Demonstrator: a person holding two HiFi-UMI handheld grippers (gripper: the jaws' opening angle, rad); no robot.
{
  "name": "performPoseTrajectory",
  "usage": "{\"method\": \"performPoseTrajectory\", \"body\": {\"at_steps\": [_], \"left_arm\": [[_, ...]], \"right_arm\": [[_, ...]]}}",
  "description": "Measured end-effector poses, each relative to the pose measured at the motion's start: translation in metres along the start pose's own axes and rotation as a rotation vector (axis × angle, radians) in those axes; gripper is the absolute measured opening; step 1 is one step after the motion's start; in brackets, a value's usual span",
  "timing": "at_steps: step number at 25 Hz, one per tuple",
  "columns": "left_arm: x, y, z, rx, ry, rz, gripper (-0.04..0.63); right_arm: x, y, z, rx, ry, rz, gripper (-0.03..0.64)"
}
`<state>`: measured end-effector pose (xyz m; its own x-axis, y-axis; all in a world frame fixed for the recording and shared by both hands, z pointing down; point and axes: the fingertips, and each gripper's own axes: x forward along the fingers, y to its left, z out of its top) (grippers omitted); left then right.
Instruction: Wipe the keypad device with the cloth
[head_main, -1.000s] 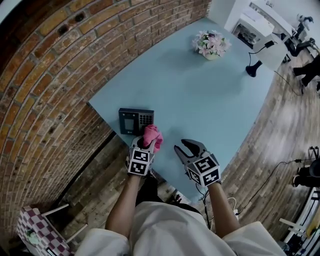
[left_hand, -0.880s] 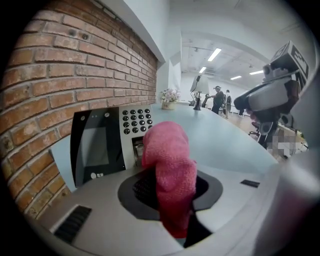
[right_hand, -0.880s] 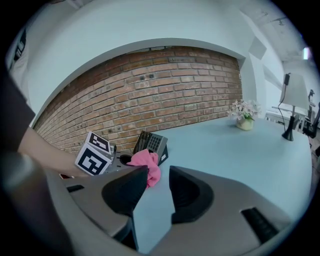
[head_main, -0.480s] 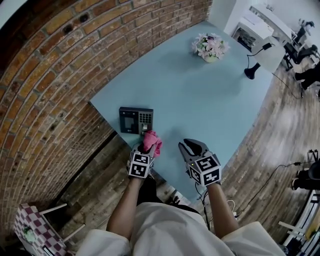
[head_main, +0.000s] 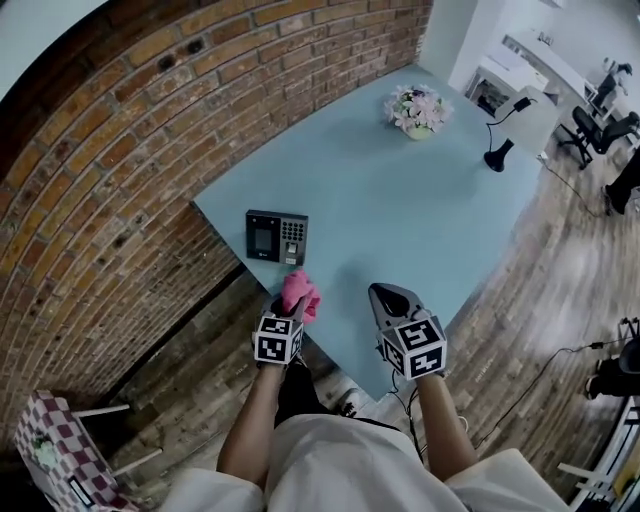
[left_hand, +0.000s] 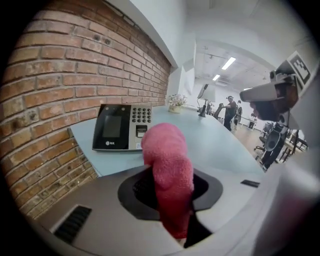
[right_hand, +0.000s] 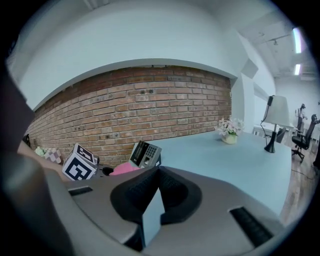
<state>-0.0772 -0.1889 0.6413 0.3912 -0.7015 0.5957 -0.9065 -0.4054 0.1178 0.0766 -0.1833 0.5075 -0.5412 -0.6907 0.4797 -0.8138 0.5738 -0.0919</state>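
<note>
The left gripper (head_main: 293, 302) pinches the pink cloth (head_main: 300, 291), which stands up between its jaws just short of the keypad device (head_main: 277, 238) and clear of it. The right gripper (head_main: 391, 293) has just been closing on nothing; its jaws meet over the desk (head_main: 400, 210) near the front edge. The device lies by the desk's left edge, beside the brick wall (head_main: 110, 170). Beyond it, bare desk runs to the flowers (head_main: 419, 108).
</note>
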Motion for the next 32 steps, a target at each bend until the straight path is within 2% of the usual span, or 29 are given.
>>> {"method": "performPoseTrajectory", "body": {"at_steps": [4, 9, 13, 17, 21, 24, 32], "left_arm": [[-0.034, -0.016, 0.011, 0.0, -0.068, 0.033, 0.14], [-0.084, -0.032, 0.024, -0.013, -0.152, 0.09, 0.14], [-0.125, -0.043, 0.037, 0.022, -0.199, 0.114, 0.14], [-0.161, -0.051, 0.053, 0.01, -0.275, 0.123, 0.14], [-0.2, -0.061, 0.063, 0.054, -0.327, 0.145, 0.14], [-0.233, -0.071, 0.064, 0.077, -0.358, 0.157, 0.14], [-0.323, -0.098, 0.042, 0.078, -0.411, 0.171, 0.14]], "right_arm": [[-0.026, 0.001, 0.004, -0.005, -0.042, 0.004, 0.008], [-0.053, 0.005, 0.009, -0.085, -0.058, 0.022, 0.008], [-0.076, 0.019, 0.025, -0.089, -0.113, 0.038, 0.008], [-0.097, 0.037, 0.041, -0.087, -0.169, 0.047, 0.008], [-0.118, 0.06, 0.048, -0.098, -0.193, 0.053, 0.008], [-0.138, 0.079, 0.054, -0.116, -0.22, 0.06, 0.008], [-0.204, 0.139, 0.061, -0.145, -0.29, 0.08, 0.008]]}}
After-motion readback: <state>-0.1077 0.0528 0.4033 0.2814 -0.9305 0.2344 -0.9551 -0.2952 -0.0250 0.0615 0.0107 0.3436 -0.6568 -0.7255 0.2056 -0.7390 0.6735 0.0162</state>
